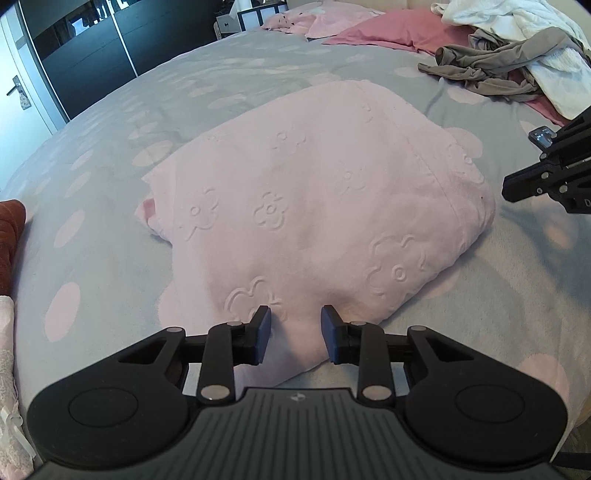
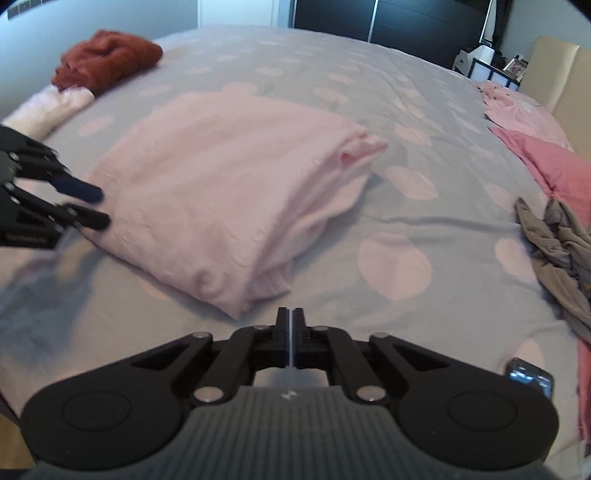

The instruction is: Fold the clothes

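Note:
A pale pink garment with embossed flowers [image 1: 314, 206] lies folded on the grey bedspread [image 1: 110, 155]. My left gripper [image 1: 295, 332] stands open at its near edge, a fold of the pink cloth lying between the spread fingers. In the right wrist view the same pink garment [image 2: 229, 184] shows its stacked layers, and the left gripper [image 2: 98, 206] appears at its left edge, fingers apart. My right gripper [image 2: 291, 332] is shut with nothing in it, just short of the garment's near corner. It also shows at the right edge of the left wrist view [image 1: 546, 173].
A heap of grey [image 1: 491, 70] and white clothes [image 1: 535, 44] lies at the far right, on darker pink cloth [image 1: 399, 29]. A rust-red garment [image 2: 107, 62] and a light pink one [image 2: 48, 110] sit at the far left. A small dark device [image 2: 532, 376] lies near the right gripper.

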Tool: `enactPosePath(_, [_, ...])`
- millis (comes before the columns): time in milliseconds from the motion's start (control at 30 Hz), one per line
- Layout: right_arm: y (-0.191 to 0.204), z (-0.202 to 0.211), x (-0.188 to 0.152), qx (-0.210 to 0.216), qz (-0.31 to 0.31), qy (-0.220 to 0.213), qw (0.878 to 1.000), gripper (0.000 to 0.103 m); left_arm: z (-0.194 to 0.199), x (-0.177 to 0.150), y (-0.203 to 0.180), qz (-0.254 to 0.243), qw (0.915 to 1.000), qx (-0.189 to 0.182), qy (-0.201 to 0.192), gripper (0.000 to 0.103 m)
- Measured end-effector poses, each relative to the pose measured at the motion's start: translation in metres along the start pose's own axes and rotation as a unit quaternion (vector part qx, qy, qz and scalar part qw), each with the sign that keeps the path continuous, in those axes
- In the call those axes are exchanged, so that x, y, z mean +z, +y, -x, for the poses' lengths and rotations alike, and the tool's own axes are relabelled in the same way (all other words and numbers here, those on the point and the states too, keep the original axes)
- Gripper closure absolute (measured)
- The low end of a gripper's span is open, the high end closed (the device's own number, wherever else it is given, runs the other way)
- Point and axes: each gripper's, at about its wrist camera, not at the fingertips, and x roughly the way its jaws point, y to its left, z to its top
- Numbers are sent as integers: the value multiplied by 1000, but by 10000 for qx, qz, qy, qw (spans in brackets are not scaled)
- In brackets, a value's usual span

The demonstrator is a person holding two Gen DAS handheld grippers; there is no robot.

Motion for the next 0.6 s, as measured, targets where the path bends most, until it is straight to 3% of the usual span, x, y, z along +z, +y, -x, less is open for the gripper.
enactPosePath(167, [14, 2, 4, 276, 114, -96, 9995, 96, 9, 2, 2, 51, 9999, 31, -98, 75])
enactPosePath(267, [18, 2, 6, 360, 110, -138, 9992, 75, 13, 3, 3, 62, 9998, 22, -163, 75])
enactPosePath(300, [18, 1, 8, 343, 100, -154, 9992, 72, 13, 3, 3, 70, 9998, 11, -162, 75])
enactPosePath(467, [18, -10, 11, 479, -64, -40, 9988, 71, 6, 2, 4, 66, 9999, -45, -91, 75])
enactPosePath(533, [18, -16, 10, 539, -117, 59, 9985, 74, 1, 1, 3, 46, 9999, -80, -53, 75])
enactPosePath(600, [16, -16, 9, 451, -78, 101, 9989, 100, -4, 0, 2, 19, 10000, -90, -31, 75])
